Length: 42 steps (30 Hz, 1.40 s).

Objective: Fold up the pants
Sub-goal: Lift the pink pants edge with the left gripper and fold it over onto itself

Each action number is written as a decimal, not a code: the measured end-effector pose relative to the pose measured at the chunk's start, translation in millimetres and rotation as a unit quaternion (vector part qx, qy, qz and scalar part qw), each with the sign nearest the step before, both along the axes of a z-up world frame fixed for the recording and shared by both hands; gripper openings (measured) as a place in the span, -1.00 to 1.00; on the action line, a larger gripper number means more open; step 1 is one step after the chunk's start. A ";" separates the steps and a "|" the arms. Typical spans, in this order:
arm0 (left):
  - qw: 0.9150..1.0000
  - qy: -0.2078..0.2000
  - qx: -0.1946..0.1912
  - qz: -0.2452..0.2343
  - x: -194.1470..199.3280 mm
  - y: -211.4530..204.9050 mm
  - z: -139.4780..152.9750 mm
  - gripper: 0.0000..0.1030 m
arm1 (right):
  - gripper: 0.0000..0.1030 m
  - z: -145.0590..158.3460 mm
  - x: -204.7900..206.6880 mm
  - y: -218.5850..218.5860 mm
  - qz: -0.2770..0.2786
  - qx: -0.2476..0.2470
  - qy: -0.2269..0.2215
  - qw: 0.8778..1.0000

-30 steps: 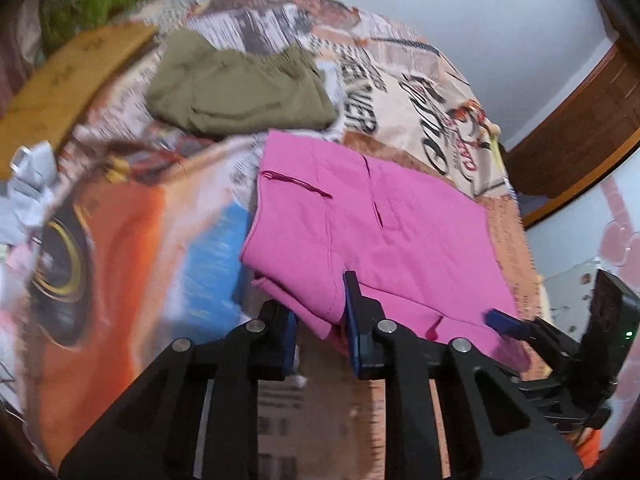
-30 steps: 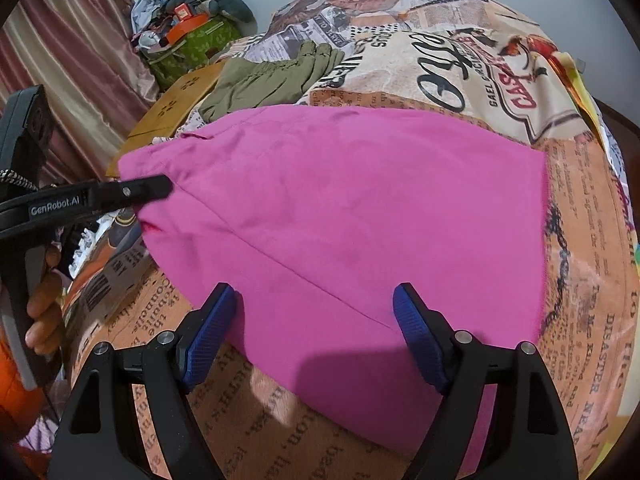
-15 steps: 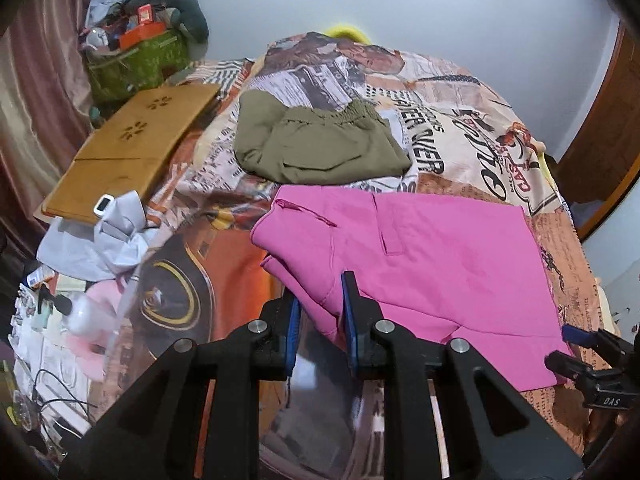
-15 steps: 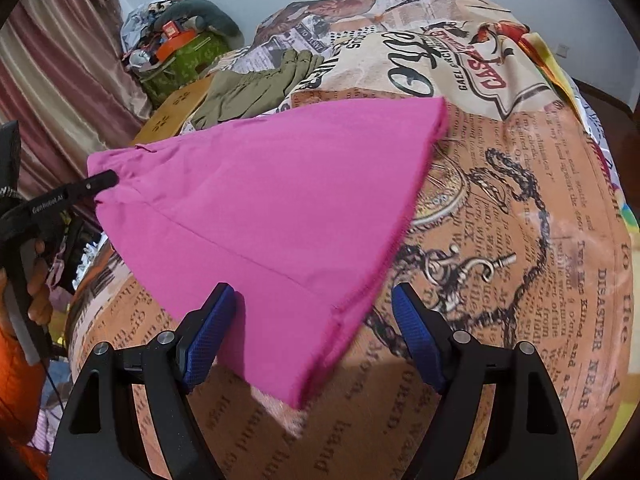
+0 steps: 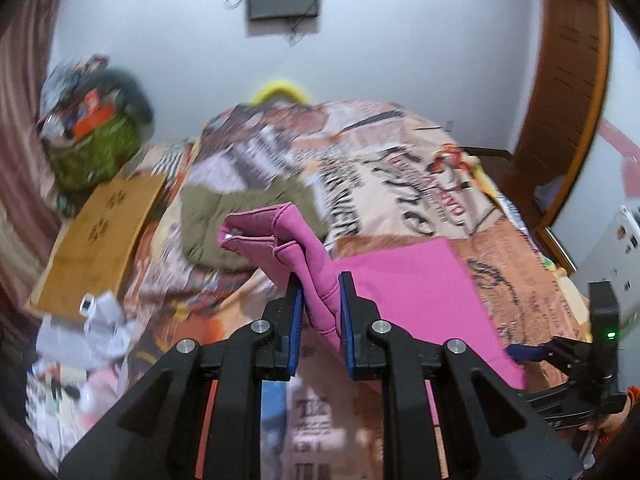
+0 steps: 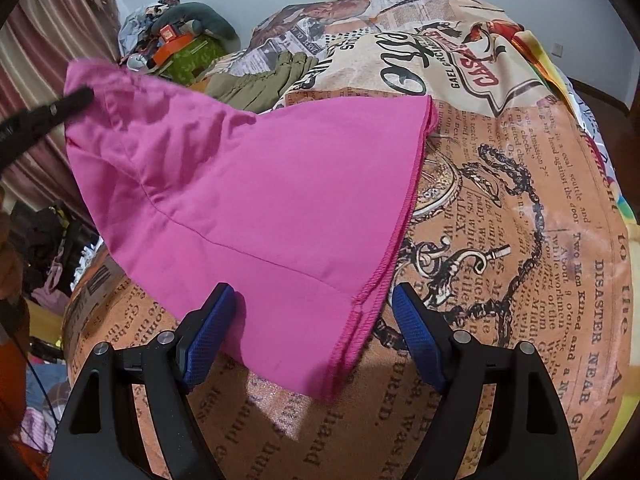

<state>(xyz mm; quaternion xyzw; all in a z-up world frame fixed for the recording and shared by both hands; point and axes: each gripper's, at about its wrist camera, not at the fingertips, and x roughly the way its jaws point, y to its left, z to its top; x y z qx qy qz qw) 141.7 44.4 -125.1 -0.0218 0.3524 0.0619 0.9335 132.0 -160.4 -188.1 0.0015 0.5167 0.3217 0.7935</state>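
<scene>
The pink pants (image 6: 272, 184) lie folded on the printed bedspread (image 6: 520, 240). My left gripper (image 5: 320, 312) is shut on the waistband end of the pink pants (image 5: 316, 276) and holds it lifted above the bed; bunched fabric sticks up past the fingertips. The rest of the pants slopes down to the right (image 5: 420, 292). My right gripper (image 6: 312, 328) is open, its blue pads either side of the hem corner near the bed's front. The right gripper also shows in the left wrist view (image 5: 528, 350). The left gripper's finger (image 6: 76, 98) shows at the raised end.
Folded olive pants (image 5: 224, 216) lie further back on the bed, also in the right wrist view (image 6: 260, 84). A wooden tray (image 5: 104, 232) and a cluttered green bag (image 5: 92, 152) sit at the left. Curtain at far left, wooden door frame (image 5: 572, 120) at right.
My left gripper has lifted the waistband end of the pink pants up off the bed. The right gripper stays open at the hem corner.
</scene>
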 end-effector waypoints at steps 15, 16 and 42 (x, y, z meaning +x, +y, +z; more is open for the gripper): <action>0.991 0.019 -0.009 -0.130 14.2 -77.5 2.0 -0.69 | 0.51 0.1 -0.4 -1.8 -0.004 0.012 0.003 1.000; 0.991 0.022 -0.011 -0.134 14.4 -80.9 0.7 -0.70 | 0.50 0.9 0.0 -2.7 -0.007 0.014 0.003 1.000; 0.983 0.061 -0.050 -0.165 14.5 -92.0 -15.9 -0.16 | 0.51 23.2 16.5 -49.4 -0.096 0.025 -0.026 0.995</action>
